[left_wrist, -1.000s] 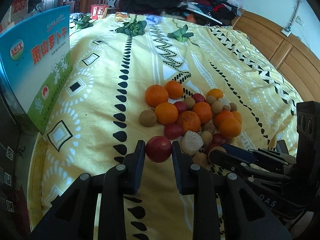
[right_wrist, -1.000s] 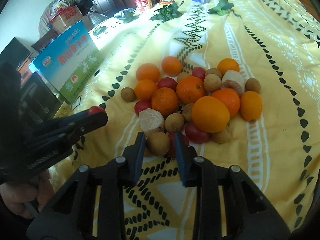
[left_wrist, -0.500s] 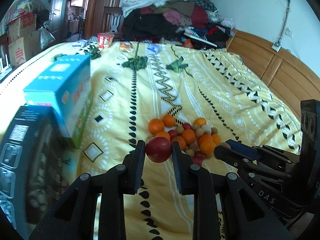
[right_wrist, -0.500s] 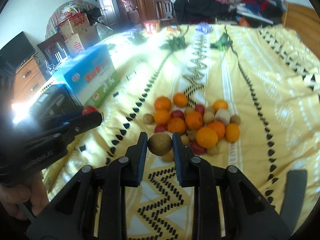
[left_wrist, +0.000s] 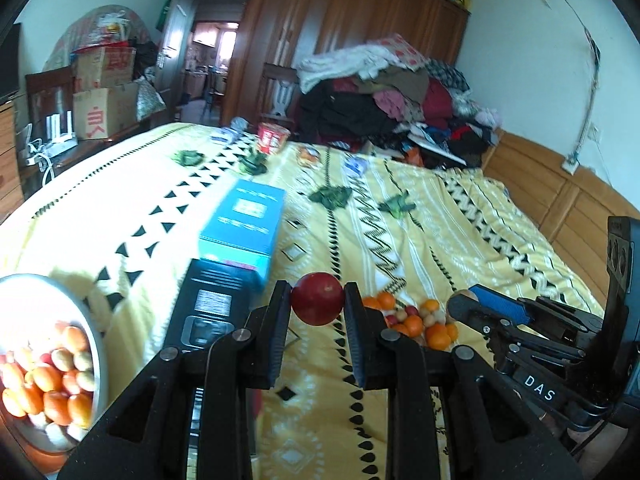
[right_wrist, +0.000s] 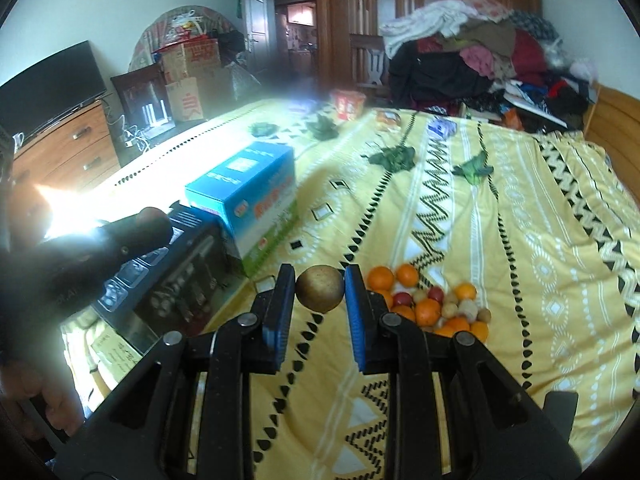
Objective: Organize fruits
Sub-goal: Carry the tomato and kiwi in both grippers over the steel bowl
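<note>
My left gripper (left_wrist: 317,304) is shut on a round red fruit (left_wrist: 318,298), held high above the yellow bedspread. My right gripper (right_wrist: 320,289) is shut on a round brown fruit (right_wrist: 320,288), also lifted off the bed. The pile of oranges, red and brown fruits (right_wrist: 430,307) lies on the bedspread beyond the right fingers, and shows small in the left wrist view as the fruit pile (left_wrist: 416,318). A metal bowl (left_wrist: 98,344) with several mixed fruits sits at the lower left of the left wrist view. The right gripper (left_wrist: 466,305) shows side-on there, the left gripper (right_wrist: 150,222) here.
A blue and green carton (right_wrist: 256,196) and a black box (right_wrist: 168,276) lie on the bed (right_wrist: 540,280) left of the pile. Green leafy bunches (right_wrist: 394,158), a red cup (right_wrist: 348,105) and small packets sit farther back. A clothes heap (left_wrist: 384,96) and wooden wardrobe stand behind.
Both grippers have risen and drawn back from the pile, each carrying its fruit. The pile looks much smaller and the metal bowl has come into the left wrist view.
</note>
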The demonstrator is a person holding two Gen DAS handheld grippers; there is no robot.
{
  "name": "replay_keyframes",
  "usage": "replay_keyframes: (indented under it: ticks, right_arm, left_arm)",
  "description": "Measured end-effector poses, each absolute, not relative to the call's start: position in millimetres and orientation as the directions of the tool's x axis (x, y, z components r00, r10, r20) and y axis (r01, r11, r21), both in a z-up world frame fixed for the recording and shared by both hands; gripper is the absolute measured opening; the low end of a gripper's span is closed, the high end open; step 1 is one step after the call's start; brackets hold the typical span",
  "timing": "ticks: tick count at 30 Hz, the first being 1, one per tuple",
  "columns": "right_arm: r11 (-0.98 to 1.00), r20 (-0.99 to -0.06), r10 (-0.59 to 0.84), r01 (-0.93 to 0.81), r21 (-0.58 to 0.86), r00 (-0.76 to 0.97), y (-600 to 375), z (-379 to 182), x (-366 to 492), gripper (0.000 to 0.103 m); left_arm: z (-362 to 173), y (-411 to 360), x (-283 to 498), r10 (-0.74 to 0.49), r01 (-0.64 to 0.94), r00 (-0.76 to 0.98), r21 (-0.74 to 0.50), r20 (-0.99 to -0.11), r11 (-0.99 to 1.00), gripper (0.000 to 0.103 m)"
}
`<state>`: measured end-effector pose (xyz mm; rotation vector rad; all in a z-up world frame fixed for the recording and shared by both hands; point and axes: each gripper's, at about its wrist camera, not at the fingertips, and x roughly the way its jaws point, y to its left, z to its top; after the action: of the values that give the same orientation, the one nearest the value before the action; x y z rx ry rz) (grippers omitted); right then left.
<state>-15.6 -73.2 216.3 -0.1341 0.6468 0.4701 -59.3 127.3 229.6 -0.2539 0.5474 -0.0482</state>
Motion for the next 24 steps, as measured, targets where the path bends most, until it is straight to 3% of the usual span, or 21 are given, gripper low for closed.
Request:
replay_keyframes:
  ticks: [10, 24]
  right_arm:
    - [0.813, -0.582, 0.46, -0.582, -0.028, 0.67, 6, 239, -40, 0.026]
    - [0.676, -0.61, 0.562, -0.735, -0.051, 0.558, 121, 241, -70, 0.026]
  left_arm:
    - [241, 223, -106, 0.027, -0.188, 0.879, -0.293, -0.476, 0.938, 0.027]
    - [216, 342, -162, 0.179, -0.385, 0.85, -0.353, -0.496, 0.853, 0.027]
